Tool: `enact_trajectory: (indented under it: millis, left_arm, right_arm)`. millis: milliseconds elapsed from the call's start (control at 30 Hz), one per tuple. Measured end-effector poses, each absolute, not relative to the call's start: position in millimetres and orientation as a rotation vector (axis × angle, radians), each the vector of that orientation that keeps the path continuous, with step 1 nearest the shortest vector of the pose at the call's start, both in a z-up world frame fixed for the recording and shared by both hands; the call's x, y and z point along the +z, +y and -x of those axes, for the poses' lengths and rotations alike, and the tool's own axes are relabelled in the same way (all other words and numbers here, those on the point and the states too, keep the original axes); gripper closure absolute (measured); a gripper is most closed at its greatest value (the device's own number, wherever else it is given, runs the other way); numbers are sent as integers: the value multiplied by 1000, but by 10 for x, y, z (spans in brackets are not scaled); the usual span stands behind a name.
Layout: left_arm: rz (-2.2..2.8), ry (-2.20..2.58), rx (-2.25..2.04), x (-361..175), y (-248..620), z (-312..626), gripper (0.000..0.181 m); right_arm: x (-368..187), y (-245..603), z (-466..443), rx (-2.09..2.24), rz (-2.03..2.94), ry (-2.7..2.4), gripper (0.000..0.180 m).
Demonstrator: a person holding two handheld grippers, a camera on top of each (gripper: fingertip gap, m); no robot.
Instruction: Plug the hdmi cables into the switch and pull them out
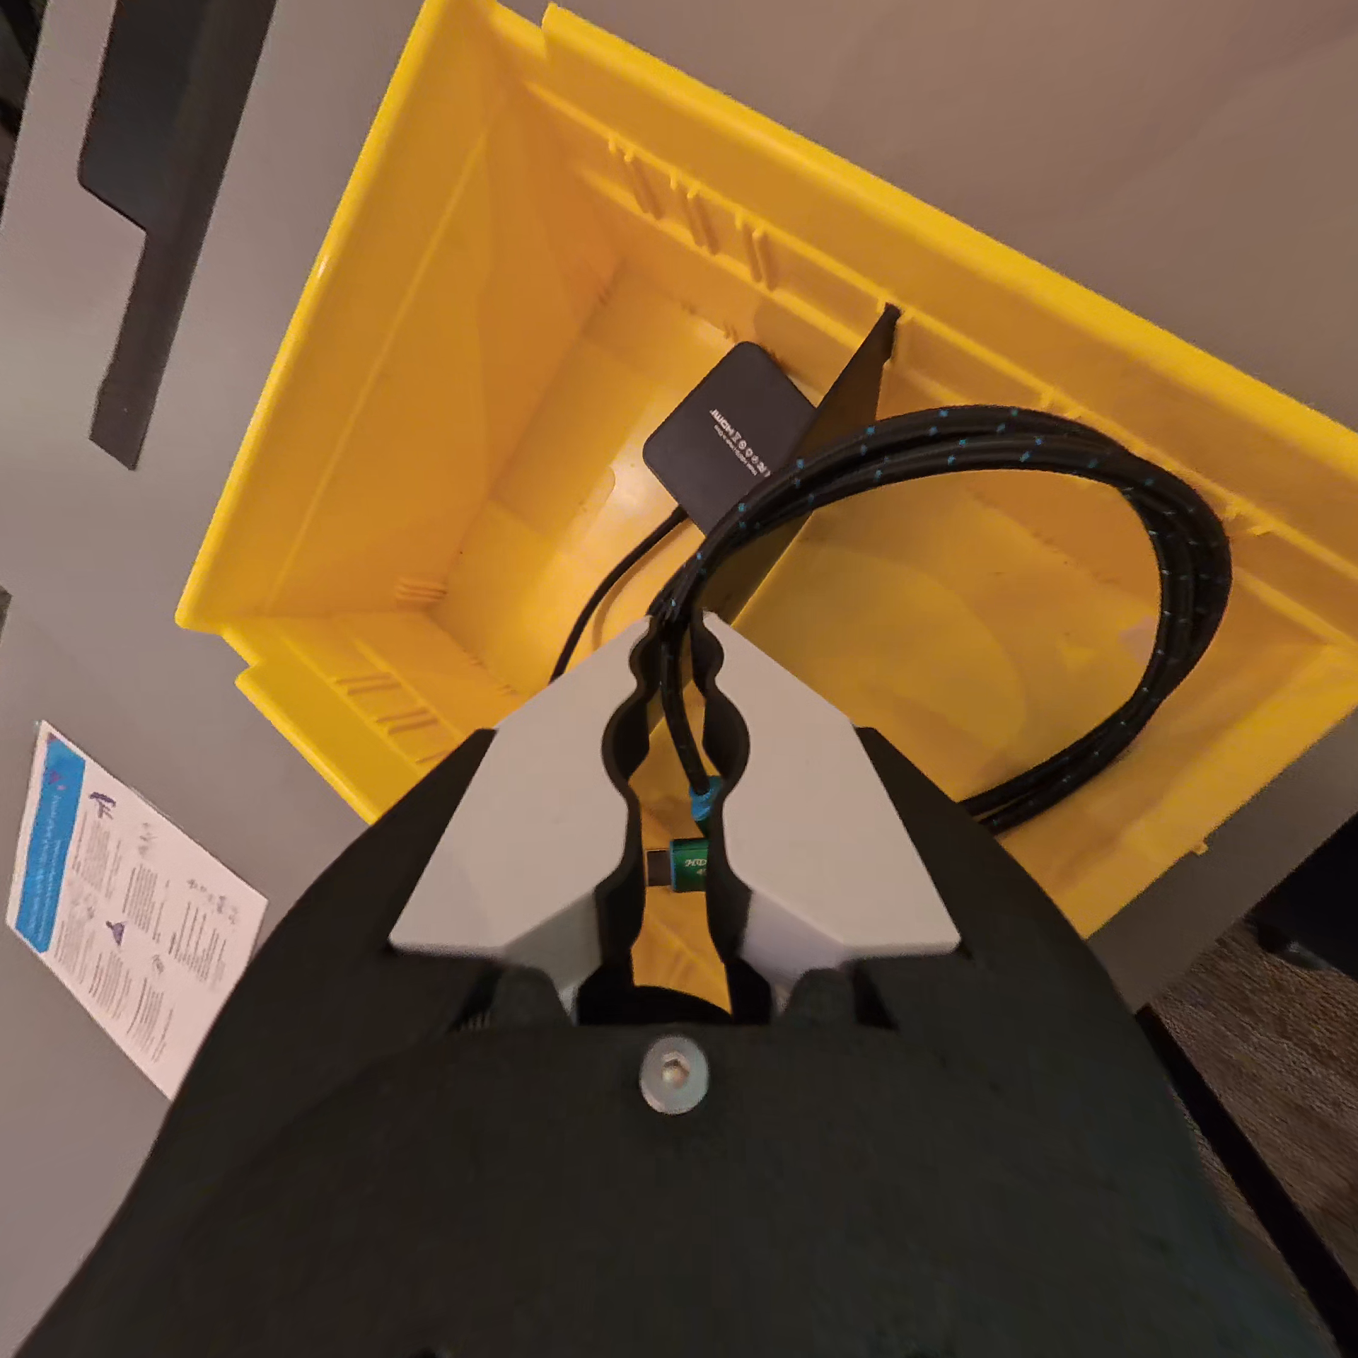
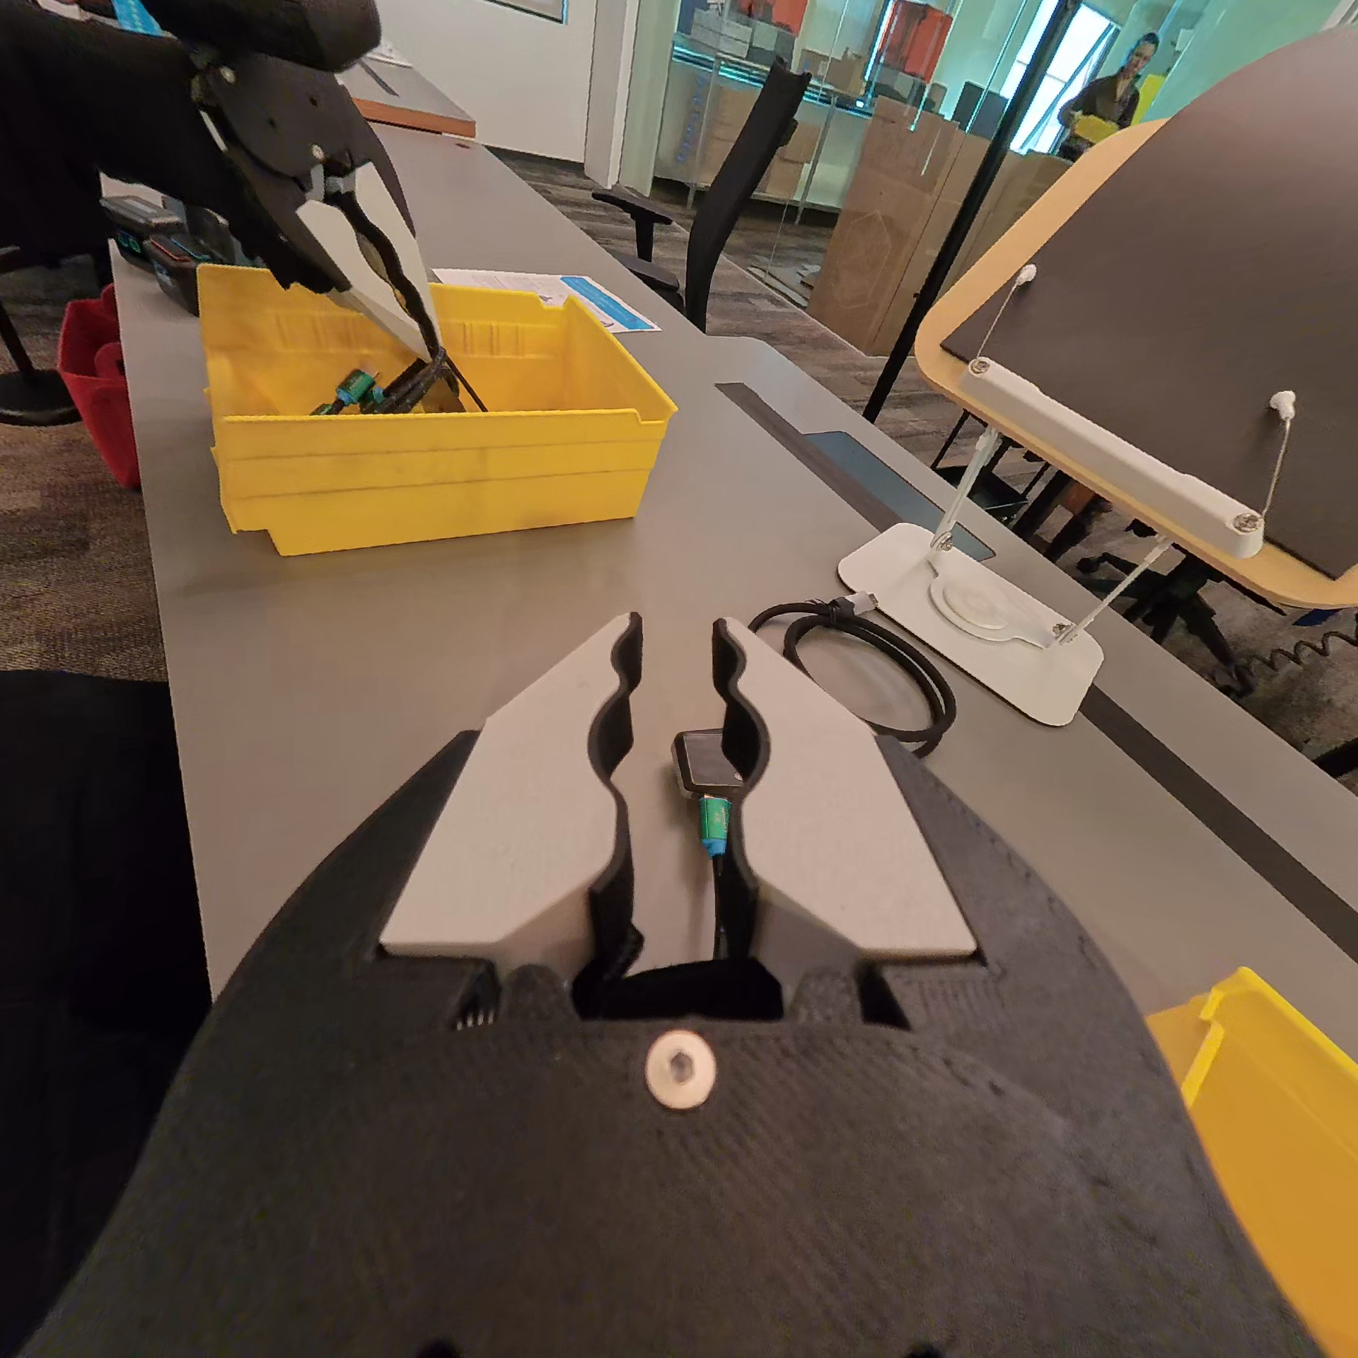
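My left gripper (image 1: 677, 623) is shut on a coiled black braided HDMI cable (image 1: 1146, 529) with blue flecks, over the yellow bin (image 1: 411, 411). The cable's green plug (image 1: 691, 867) hangs between the fingers. A black switch box (image 1: 727, 433) lies in the bin beside a black divider (image 1: 845, 433). My right gripper (image 2: 676, 624) is open above the grey table (image 2: 441, 661). Below it, a small black switch (image 2: 709, 764) lies with a green HDMI plug (image 2: 714, 819) in its near side. The left gripper (image 2: 433, 353) also shows there, reaching into the bin (image 2: 441, 478).
A coiled black cable (image 2: 874, 676) lies right of the switch, by a white stand base (image 2: 977, 624) that holds a tilted board. A second yellow bin (image 2: 1279, 1146) sits at the near right. A printed sheet (image 1: 132, 904) lies left of the bin. A red bag (image 2: 95, 382) stands beyond the table's left edge. Tip to tip, the grippers are about 40 cm apart.
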State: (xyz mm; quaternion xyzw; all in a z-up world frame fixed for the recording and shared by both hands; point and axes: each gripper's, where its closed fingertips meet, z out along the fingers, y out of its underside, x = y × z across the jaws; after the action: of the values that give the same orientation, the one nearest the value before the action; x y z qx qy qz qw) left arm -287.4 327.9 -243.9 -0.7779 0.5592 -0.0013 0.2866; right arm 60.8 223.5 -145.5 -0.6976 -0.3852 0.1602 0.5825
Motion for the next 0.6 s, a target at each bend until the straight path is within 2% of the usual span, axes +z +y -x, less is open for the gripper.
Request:
enact_trajectory:
  millis: [600]
  left_arm:
    - [1836, 1189, -53, -1508, 3178, 2963, 177]
  right_arm:
    - [-1329, 2180, -614, 367, 1602, -899, 164]
